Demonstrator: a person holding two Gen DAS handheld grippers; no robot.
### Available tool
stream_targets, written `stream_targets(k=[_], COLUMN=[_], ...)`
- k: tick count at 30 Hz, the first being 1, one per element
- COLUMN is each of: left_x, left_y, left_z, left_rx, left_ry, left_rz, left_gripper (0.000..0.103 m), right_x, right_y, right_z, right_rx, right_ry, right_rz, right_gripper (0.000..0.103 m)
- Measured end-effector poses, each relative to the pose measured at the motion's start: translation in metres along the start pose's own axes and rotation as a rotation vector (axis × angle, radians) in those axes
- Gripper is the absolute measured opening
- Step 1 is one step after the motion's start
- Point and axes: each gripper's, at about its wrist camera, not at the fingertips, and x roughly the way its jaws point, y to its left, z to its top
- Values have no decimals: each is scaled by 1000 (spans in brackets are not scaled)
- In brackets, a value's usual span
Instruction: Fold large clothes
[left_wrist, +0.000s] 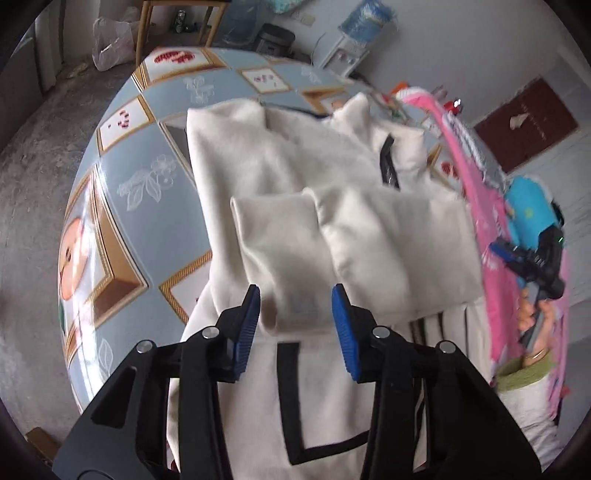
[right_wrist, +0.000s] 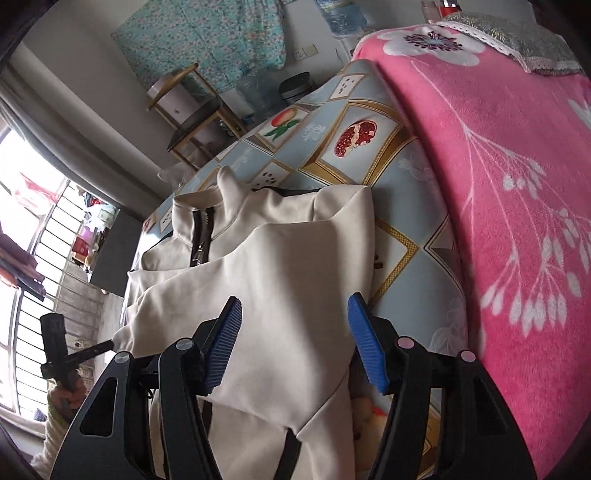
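Note:
A cream zip-up jacket (left_wrist: 280, 177) with black trim lies on the patterned table (left_wrist: 122, 192), its sleeves folded across the body. My left gripper (left_wrist: 295, 314) is open, its blue pads (left_wrist: 249, 325) on either side of a folded sleeve cuff (left_wrist: 291, 295), not closed on it. In the right wrist view the same jacket (right_wrist: 280, 258) lies ahead, zipper (right_wrist: 201, 236) to the left. My right gripper (right_wrist: 295, 343) is open above a folded sleeve. The right gripper also shows in the left wrist view (left_wrist: 535, 266), and the left gripper in the right wrist view (right_wrist: 62, 350).
A pink flowered blanket (right_wrist: 498, 184) covers the table's right side beside the jacket. The table's edge (left_wrist: 79, 229) drops to a concrete floor. A wooden stand (right_wrist: 195, 118), water jugs (right_wrist: 258, 92) and a window with bars (right_wrist: 37, 277) lie beyond.

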Motion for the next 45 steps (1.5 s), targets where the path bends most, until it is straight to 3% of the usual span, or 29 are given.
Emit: stream_targets(k=[2,6,17,22,24,26,27,35,42,45], left_x=[2,29,61,66,66,66,65,21,44,47], left_y=[3,4,-12,-11,-15,-21,-25,-45,-24,-20], left_z=[13,36,66,64,61,58,56,61,67,64], left_rx=[-37,-44,116,147,178,229,252,295,224,226], left_ry=[-11,12,2,15,5,-1,-8,-176,-157,-164], left_rz=[-16,43,252,267,283,315,323,283,289,288], left_gripper=[40,40,40,39,31,4,2,1,1,1], right_x=[6,14,32,43,46,48,48,34,49,56], right_y=[-1,-3,-14,-12,-8,-3,-2,-11,-23,-16], right_z=[4,10,18,18,19,21,22,38,60,65], right_rx=[3,12,16,2,-15,-38,-47,-4,27,-22], right_ry=[0,8,31,53,59,52,47,-9,-7,2], right_rz=[2,2,-31,-77,-103,-141,-161,-235,-293,-336], right_gripper=[59,59,59,59,59,59,59,59,58,40])
